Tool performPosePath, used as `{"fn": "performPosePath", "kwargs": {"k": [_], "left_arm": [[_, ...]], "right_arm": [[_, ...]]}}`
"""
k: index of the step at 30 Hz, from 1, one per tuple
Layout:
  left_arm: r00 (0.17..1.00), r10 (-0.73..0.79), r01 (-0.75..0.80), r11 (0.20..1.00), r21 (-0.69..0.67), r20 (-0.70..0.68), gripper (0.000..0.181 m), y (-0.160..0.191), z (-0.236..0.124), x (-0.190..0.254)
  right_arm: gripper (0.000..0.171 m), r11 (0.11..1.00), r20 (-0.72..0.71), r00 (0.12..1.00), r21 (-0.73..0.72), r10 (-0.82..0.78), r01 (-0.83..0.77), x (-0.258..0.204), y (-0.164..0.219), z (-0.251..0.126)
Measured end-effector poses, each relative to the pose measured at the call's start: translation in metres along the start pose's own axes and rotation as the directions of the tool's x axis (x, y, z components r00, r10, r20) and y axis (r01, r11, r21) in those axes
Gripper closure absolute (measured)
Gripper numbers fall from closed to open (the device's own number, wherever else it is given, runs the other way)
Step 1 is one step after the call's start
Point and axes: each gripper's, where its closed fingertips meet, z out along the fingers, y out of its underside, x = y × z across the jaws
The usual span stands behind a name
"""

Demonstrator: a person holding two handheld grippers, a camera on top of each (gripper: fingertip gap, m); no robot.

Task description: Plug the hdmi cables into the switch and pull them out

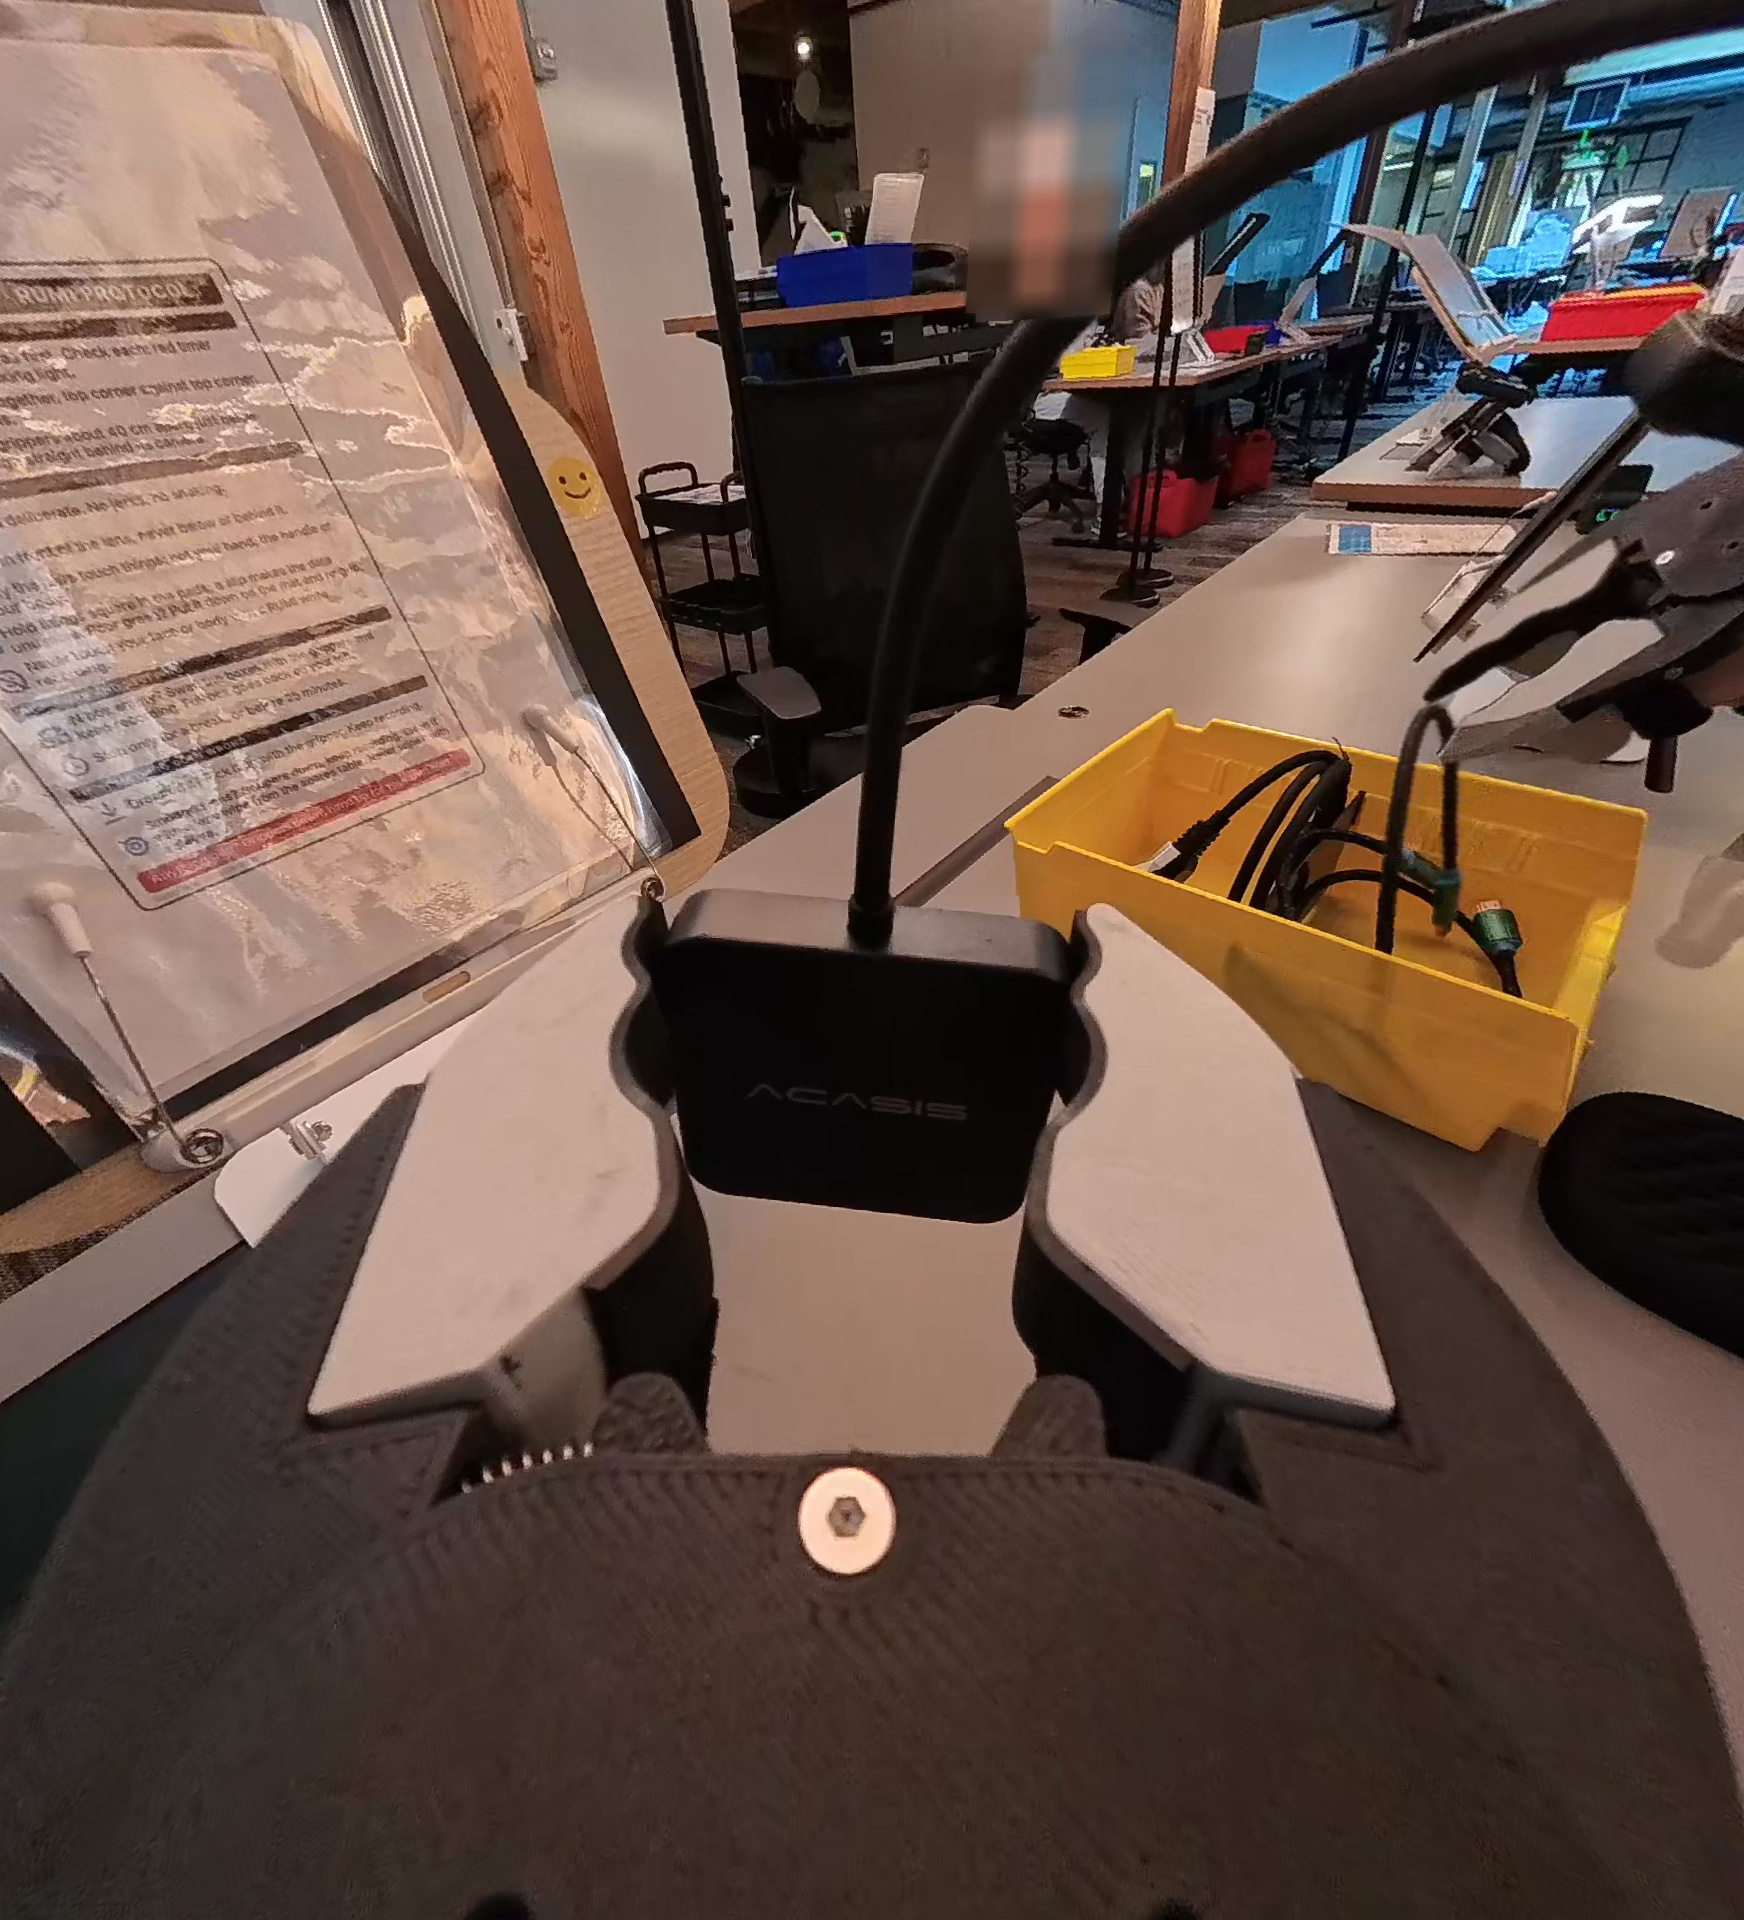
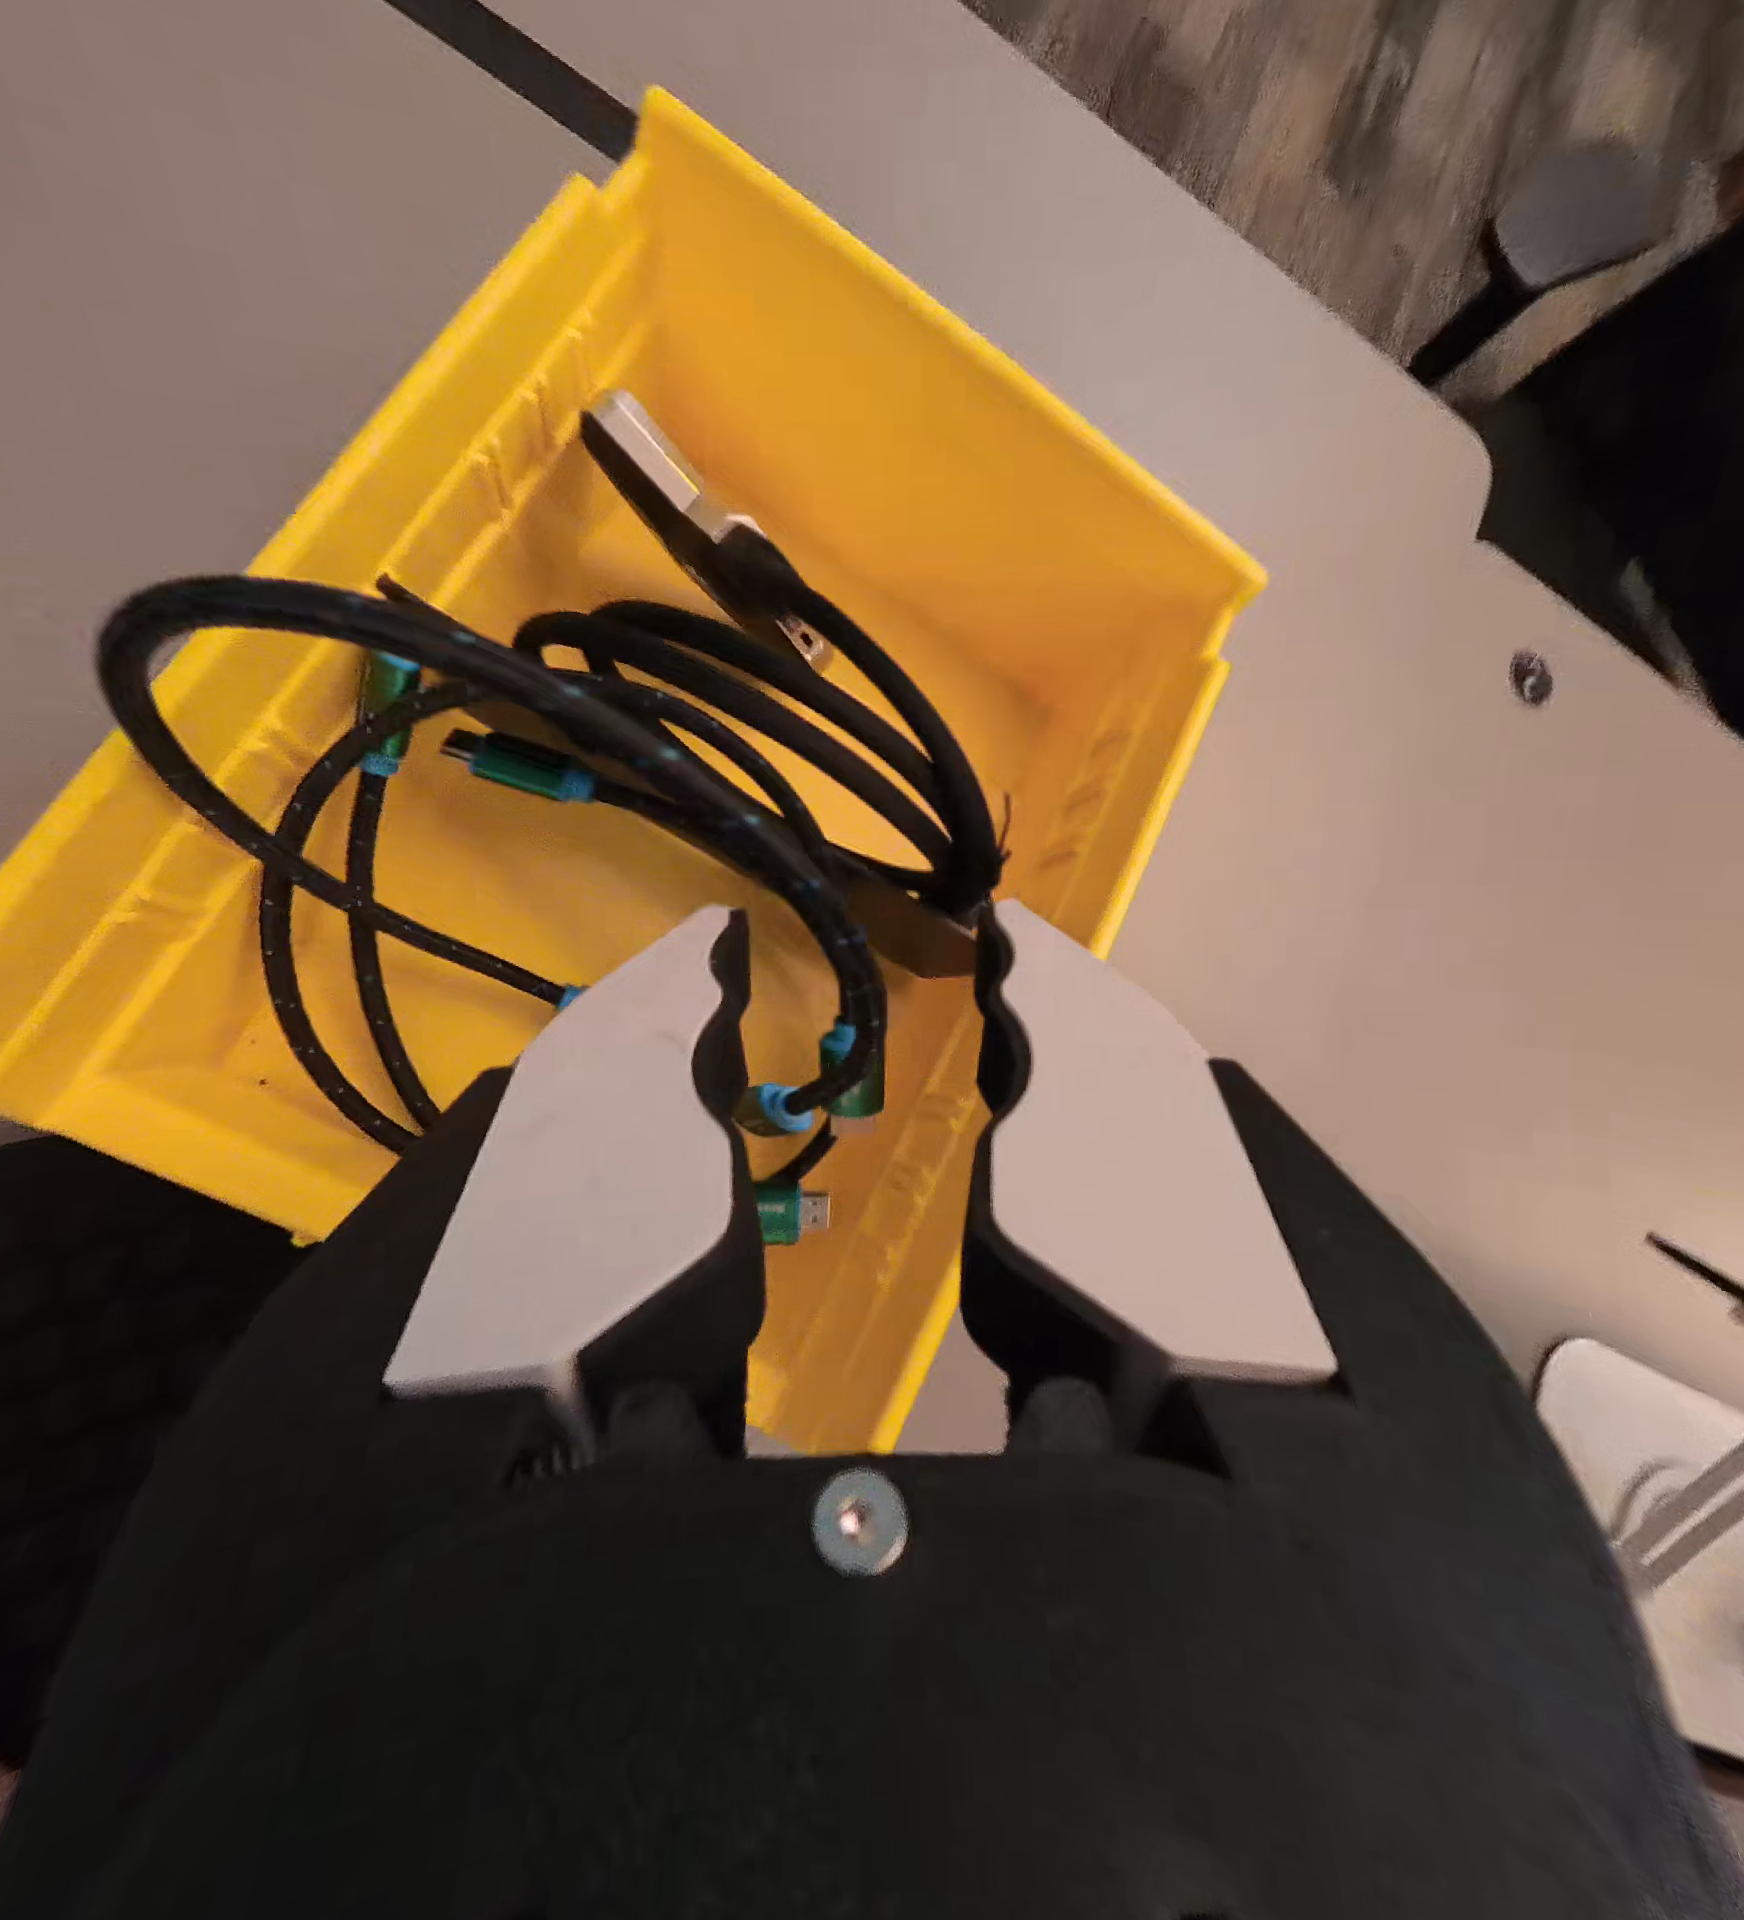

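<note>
The black square switch [image 1: 852, 1049] sits clamped between the 2 fingers of the left claw [image 1: 860, 971], held above the grey desk [image 1: 1263, 644]. Its own black lead [image 1: 909, 623] rises from the far edge and arcs up to the right.

The hdmi cables [image 2: 577, 748], black braided with green-and-blue plugs, lie coiled in a yellow bin [image 2: 951, 343] on the desk just right of the switch; 1 loop hangs over the bin's wall. A silver-ended plug [image 2: 660, 468] lies among them.

The right claw [image 2: 860, 935] hovers over the bin, its jaws partly apart. In the left wrist view a cable loop seems to hang at its tips, but whether it is gripped I cannot tell.

A laminated sheet [image 1: 193, 582] on a stand leans at the left.
</note>
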Motion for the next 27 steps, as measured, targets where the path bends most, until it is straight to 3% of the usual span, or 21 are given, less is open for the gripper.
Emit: {"fn": "performPosePath", "kwargs": {"k": [2, 4, 5, 10, 13, 15, 21, 23, 25, 27], "left_arm": [[1.000, -0.001, 0.001, 1.000, 0.001, -0.003, 0.109, 0.000, 0.000, 0.001], [1.000, 0.000, 0.000, 1.000, 0.002, -0.006, 0.109, 0.000, 0.000, 0.002], [1.000, 0.002, -0.002, 1.000, 0.001, -0.006, 0.109, 0.000, 0.000, 0.002], [1.000, 0.005, -0.005, 1.000, 0.001, -0.005, 0.109, -0.001, 0.000, 0.002], [1.000, 0.002, -0.002, 1.000, 0.000, -0.006, 0.109, 0.000, 0.001, 0.001], [1.000, 0.003, -0.003, 1.000, -0.002, -0.007, 0.109, 0.000, 0.001, 0.002], [1.000, 0.009, -0.009, 1.000, -0.001, -0.014, 0.109, 0.000, 0.001, 0.004], [1.000, 0.006, -0.006, 1.000, -0.002, -0.016, 0.109, 0.000, 0.001, 0.005], [1.000, 0.006, -0.006, 1.000, -0.002, -0.016, 0.109, 0.000, 0.001, 0.005], [1.000, 0.008, -0.008, 1.000, -0.002, -0.016, 0.109, -0.001, 0.001, 0.005]], "right_arm": [[0.135, 1.000, -0.027, 0.999, -0.008, -0.022, 0.022, 0.001, -0.006, 0.005], [0.165, 0.999, -0.021, 0.998, 0.002, -0.051, 0.051, 0.000, -0.014, 0.017], [0.170, 0.997, -0.016, 0.998, 0.022, -0.068, 0.068, -0.001, -0.020, 0.023], [0.169, 0.994, -0.026, 0.993, 0.009, -0.112, 0.112, -0.002, -0.024, 0.040], [0.154, 0.992, -0.001, 0.992, 0.002, -0.123, 0.123, -0.009, -0.024, 0.037], [0.147, 0.989, 0.049, 0.988, 0.006, -0.145, 0.145, -0.021, -0.024, 0.032], [0.149, 0.955, 0.310, 0.911, -0.036, -0.271, 0.296, -0.084, -0.012, 0.023], [0.151, 0.942, 0.316, 0.898, -0.036, -0.306, 0.333, -0.091, -0.016, 0.028], [0.153, 0.963, 0.298, 0.920, -0.012, -0.255, 0.271, -0.090, -0.032, 0.035], [0.155, 0.992, 0.371, 0.920, 0.021, -0.124, 0.125, -0.099, -0.052, 0.038]]}}
